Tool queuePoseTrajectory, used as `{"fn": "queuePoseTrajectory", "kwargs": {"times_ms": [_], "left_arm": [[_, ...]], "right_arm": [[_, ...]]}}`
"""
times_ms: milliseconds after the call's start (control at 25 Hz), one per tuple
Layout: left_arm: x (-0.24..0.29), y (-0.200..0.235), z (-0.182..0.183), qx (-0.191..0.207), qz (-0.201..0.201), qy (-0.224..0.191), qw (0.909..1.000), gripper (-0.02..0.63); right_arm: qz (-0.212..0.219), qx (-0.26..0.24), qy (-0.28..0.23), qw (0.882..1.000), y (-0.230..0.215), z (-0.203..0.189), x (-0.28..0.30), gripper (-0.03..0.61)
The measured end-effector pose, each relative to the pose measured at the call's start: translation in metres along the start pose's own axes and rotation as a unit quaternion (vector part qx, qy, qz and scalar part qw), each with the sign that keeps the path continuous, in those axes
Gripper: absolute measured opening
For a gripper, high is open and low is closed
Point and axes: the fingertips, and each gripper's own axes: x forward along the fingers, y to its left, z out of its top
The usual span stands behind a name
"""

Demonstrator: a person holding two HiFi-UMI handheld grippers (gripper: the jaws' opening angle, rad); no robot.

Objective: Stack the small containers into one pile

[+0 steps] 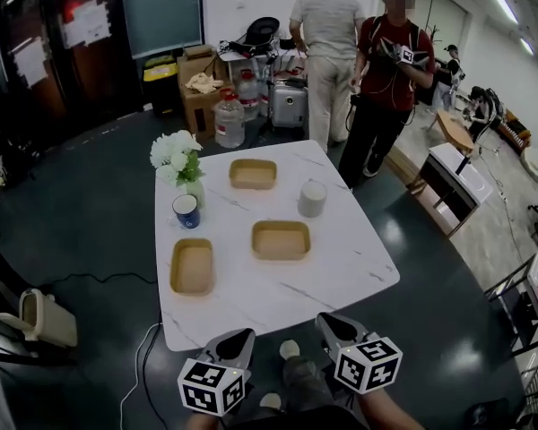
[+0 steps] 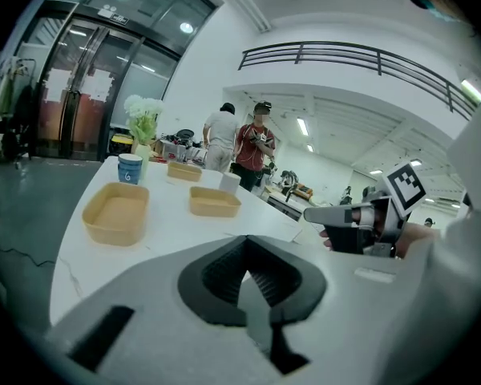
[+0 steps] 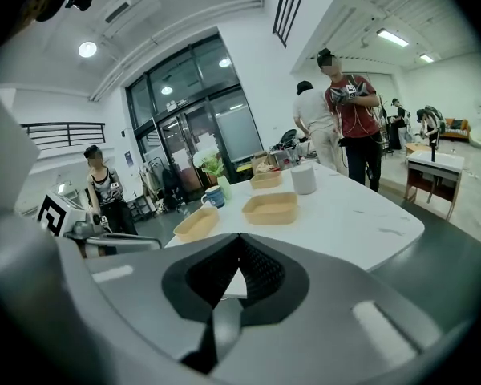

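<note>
Three shallow tan containers lie apart on the white marble table (image 1: 341,276): one at the near left (image 1: 192,266), one in the middle (image 1: 281,240), one at the far side (image 1: 253,174). The left gripper view shows the near-left container (image 2: 115,212) and the middle container (image 2: 214,202); the right gripper view shows the middle container (image 3: 270,208) and the near-left container (image 3: 196,223). My left gripper (image 1: 239,337) and right gripper (image 1: 327,322) hover at the table's near edge, both shut and empty, short of every container.
A blue mug (image 1: 186,210) and a vase of white flowers (image 1: 177,157) stand at the table's left. A white cylinder (image 1: 312,198) stands at the right. Two people (image 1: 359,52) stand beyond the far end, with boxes and water jugs (image 1: 229,119) on the floor.
</note>
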Motion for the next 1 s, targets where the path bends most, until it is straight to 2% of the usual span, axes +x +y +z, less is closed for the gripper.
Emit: {"fn": "queuePoseTrajectory", "kwargs": {"times_ms": [440,680,1000], "left_arm": [[0.068,0.029,0.044,-0.005,0.026,-0.006,0.9996,-0.009],[0.104,0.038,0.062,-0.006,0.028,-0.002,0.9996,-0.009],[0.135,0.063,0.086,-0.008,0.060,-0.009,0.9982,-0.009]], "right_arm": [[0.024,-0.018,0.011,0.999,-0.042,0.044,0.064,-0.003],[0.025,-0.015,0.023,0.999,-0.071,0.061,0.092,-0.003],[0.032,-0.031,0.042,0.998,-0.092,0.079,0.130,-0.003]]}}
